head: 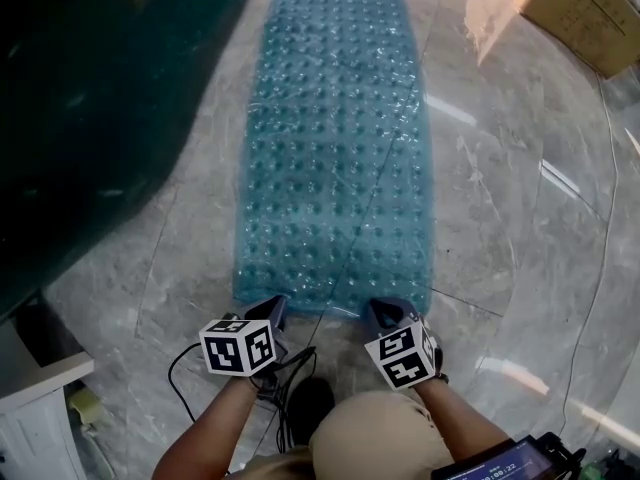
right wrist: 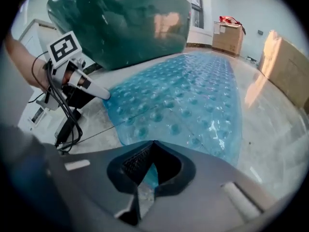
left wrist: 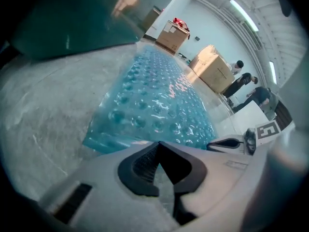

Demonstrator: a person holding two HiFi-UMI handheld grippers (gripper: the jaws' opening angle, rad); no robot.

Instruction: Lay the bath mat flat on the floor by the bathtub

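A dark green bathtub [head: 90, 118] fills the left. Beside it the blue bath mat [head: 335, 148] lies stretched out flat on the marble floor [head: 520, 228], bubbled side up. The left gripper [head: 274, 308] is closed, its tips at the mat's near left corner; a pinch cannot be told. The right gripper [head: 383, 313] is closed on the near edge, with blue showing between its jaws. A cardboard box [head: 580, 8] stands far right.

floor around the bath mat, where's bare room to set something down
Widest bare floor lies right of the bath mat, up to the cardboard box. The strip between mat and bathtub is narrow. Near-left is crowded with cables.
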